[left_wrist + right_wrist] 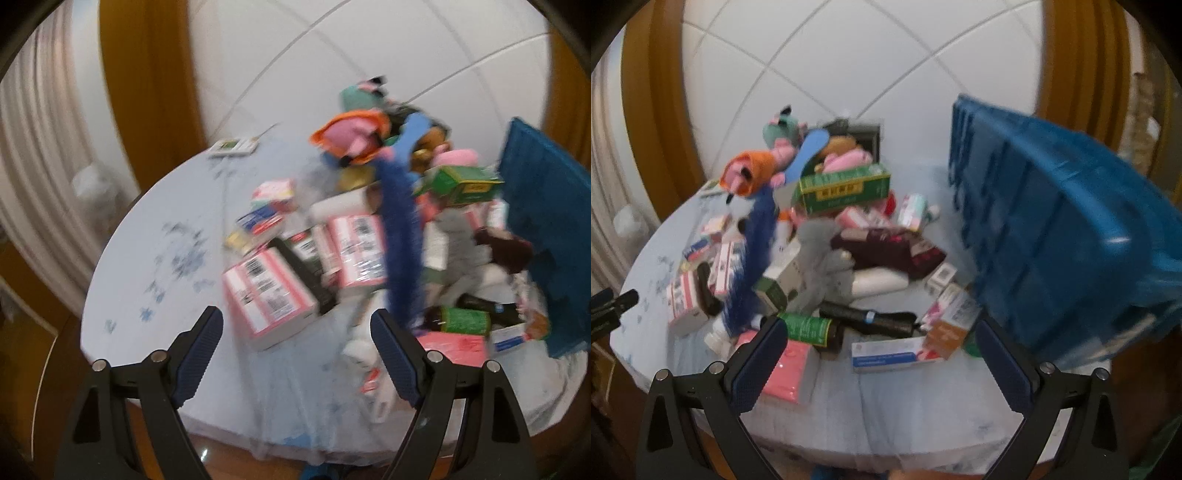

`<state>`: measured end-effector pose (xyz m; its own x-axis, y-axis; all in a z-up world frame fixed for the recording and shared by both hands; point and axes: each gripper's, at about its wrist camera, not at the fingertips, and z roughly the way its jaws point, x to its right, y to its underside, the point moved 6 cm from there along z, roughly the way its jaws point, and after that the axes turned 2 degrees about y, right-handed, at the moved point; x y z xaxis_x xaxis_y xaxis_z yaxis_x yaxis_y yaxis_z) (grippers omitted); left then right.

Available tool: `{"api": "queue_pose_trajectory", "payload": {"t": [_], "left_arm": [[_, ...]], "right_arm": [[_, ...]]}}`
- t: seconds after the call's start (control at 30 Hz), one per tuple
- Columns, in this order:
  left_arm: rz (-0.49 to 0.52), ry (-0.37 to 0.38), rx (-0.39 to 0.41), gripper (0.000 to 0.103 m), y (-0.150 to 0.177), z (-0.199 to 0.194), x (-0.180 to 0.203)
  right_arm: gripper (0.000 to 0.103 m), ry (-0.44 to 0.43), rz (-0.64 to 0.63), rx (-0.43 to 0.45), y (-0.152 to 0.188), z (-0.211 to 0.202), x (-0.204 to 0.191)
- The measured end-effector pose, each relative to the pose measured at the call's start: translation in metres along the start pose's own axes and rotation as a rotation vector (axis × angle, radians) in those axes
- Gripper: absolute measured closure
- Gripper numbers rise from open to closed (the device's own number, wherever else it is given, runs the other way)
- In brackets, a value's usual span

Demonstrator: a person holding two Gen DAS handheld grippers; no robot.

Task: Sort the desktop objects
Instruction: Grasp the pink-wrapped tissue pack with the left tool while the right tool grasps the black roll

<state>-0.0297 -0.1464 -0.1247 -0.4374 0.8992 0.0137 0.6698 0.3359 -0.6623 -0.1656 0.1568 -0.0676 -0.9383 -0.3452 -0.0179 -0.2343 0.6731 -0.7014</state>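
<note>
The pile (820, 251) of boxes, bottles and soft toys lies in a heap on the round table (886, 413), which has a pale blue cloth, and a big blue bin (1052, 229) stands tipped up just beside the pile on its right side. A green box (846, 188) sits high on the heap, a dark bottle (868, 319) lies at the near edge, and a fuzzy blue strip (400, 236) hangs down across the pink and white boxes (266, 295). The left gripper (297, 328) and the right gripper (881, 334) both hang above the near side of the table with their jaws spread wide and nothing between them.
</note>
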Motion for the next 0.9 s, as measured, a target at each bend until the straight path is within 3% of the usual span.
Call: {"api": "queue_pose_trajectory", "payload": {"t": [0.27, 0.47, 0.67, 0.7, 0.73, 0.83, 0.9], "left_arm": [[-0.152, -0.15, -0.159, 0.021, 0.015, 0.039, -0.034], [-0.208, -0.16, -0.228, 0.021, 0.009, 0.076, -0.036], [-0.285, -0.099, -0.283, 0.021, -0.009, 0.136, -0.041], [-0.286, -0.094, -0.295, 0.021, -0.01, 0.145, -0.04], [-0.282, -0.095, -0.317, 0.021, -0.011, 0.157, -0.039], [-0.251, -0.123, -0.384, 0.021, -0.005, 0.187, -0.038], [-0.219, -0.144, -0.354, 0.014, -0.005, 0.191, -0.038]], "right_arm": [[0.0, -0.15, -0.052, -0.13, -0.001, 0.08, -0.008], [0.0, -0.185, -0.108, -0.209, -0.002, 0.125, -0.012], [0.0, -0.165, -0.173, -0.253, -0.002, 0.135, -0.017], [0.0, -0.158, -0.178, -0.259, -0.002, 0.136, -0.017], [0.0, -0.243, -0.298, -0.273, -0.001, 0.134, -0.021], [0.0, -0.229, -0.287, -0.276, -0.003, 0.13, -0.027], [0.0, -0.225, -0.305, -0.277, -0.004, 0.13, -0.037]]}}
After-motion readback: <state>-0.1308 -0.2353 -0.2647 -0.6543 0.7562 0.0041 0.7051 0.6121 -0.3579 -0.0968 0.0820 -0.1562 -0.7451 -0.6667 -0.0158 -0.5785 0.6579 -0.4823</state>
